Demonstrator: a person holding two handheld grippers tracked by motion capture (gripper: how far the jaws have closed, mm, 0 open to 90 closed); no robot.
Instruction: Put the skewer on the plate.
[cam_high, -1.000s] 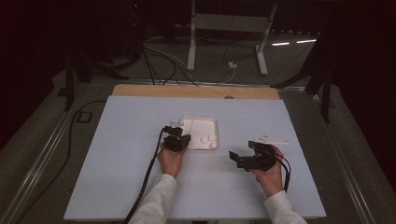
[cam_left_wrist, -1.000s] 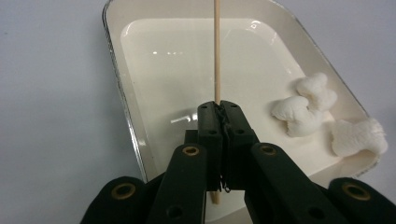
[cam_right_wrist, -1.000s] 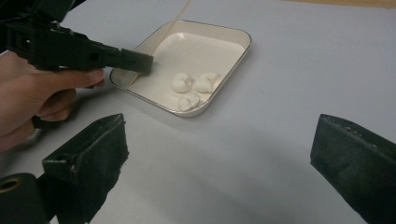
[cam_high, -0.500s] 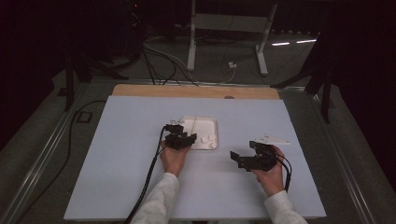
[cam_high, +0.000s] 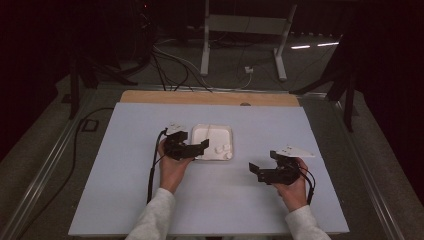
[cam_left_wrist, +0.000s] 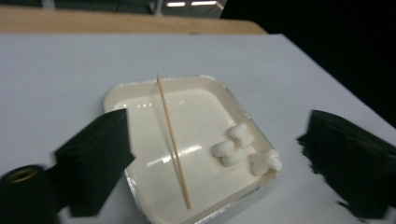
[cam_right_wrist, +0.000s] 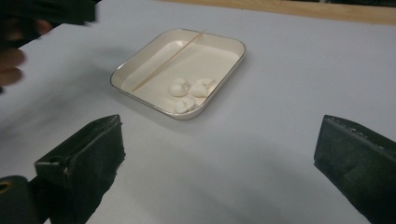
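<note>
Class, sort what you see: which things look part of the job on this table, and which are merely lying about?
Likely in the job:
tray
skewer
marshmallows
left gripper
right gripper

Lying about:
floor cables
metal stand

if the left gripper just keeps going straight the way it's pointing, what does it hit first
Most likely the white tray: the left gripper is open, its jaws straddling the tray's near edge. Next in line is the wooden skewer lying in it. How high the jaws sit is unclear.

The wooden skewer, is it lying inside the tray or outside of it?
Inside. The skewer lies flat across the white tray, one tip at the far rim, beside three marshmallows; no gripper touches it.
</note>
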